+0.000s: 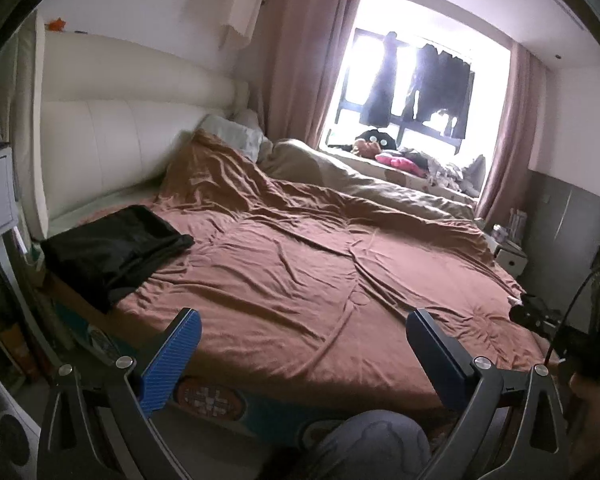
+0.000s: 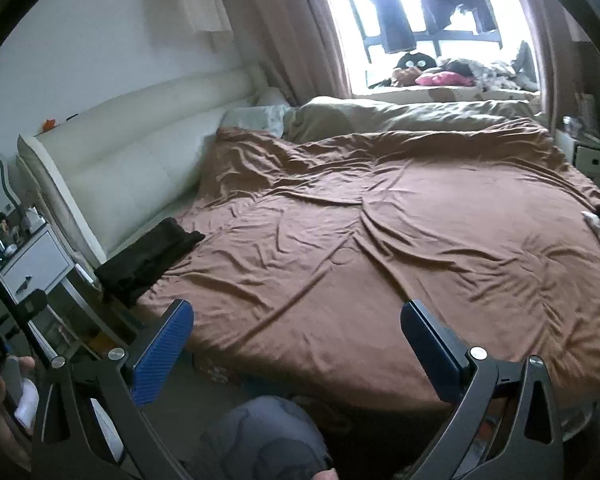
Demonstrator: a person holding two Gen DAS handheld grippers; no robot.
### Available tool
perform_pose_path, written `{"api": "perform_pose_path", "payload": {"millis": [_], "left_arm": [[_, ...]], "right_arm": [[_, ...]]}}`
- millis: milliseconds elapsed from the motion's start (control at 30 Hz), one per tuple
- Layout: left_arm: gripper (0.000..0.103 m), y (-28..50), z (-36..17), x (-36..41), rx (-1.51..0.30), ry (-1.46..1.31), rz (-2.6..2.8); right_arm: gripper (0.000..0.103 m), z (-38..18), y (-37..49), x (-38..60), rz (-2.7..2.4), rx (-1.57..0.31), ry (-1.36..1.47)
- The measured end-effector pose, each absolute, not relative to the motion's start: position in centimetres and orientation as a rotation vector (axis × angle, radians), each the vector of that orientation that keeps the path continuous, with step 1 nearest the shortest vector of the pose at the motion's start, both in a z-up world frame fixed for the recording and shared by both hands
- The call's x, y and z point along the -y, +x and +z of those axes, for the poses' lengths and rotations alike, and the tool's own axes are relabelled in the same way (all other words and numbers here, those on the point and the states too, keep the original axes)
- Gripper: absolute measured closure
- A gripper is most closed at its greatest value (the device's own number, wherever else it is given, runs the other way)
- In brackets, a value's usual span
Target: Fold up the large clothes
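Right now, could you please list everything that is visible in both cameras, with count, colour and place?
black folded garment: one, black, bed's near left corner by the headboard
bedspread: one, brown, wrinkled, covering the bed
second blanket: one, beige, far side by the window
pillow: one, pale, against the headboard
headboard: one, cream, left
hanging clothes: several, dark, at the window
curtains: two, pink, beside the window
left gripper: open, empty
right gripper: open, empty

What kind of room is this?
A home bedroom, most likely: a wide bed with a padded white headboard, pillows, and curtains beside a window hung with clothes.
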State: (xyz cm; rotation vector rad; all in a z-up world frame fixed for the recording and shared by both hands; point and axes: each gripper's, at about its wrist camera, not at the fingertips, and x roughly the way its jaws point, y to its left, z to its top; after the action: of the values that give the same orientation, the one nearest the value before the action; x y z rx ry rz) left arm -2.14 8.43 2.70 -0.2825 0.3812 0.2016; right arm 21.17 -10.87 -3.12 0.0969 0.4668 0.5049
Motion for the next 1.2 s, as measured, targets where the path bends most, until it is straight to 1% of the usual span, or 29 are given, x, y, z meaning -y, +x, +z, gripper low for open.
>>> {"api": "perform_pose_path", "payload": {"millis": [400,600,1200], "left_arm": [[0.0,-4.8,0.8,-6.1,-0.339,-0.23,0.168],[0.001,-5.3,0.7,-5.9,-0.326,-0.216,0.167],[0.001,-5.7,0.7,-6.0,-0.33,-0.221,0.177]], "right_arm": [[0.0,-5.6,16.9,12.6,0.447,-0.388,0.092],[0.0,-6.7,16.8,12.3,0.438,-0.379,0.101],[0.0,-7.2,16.9,12.2,0.45,-0.369,0.101]]}}
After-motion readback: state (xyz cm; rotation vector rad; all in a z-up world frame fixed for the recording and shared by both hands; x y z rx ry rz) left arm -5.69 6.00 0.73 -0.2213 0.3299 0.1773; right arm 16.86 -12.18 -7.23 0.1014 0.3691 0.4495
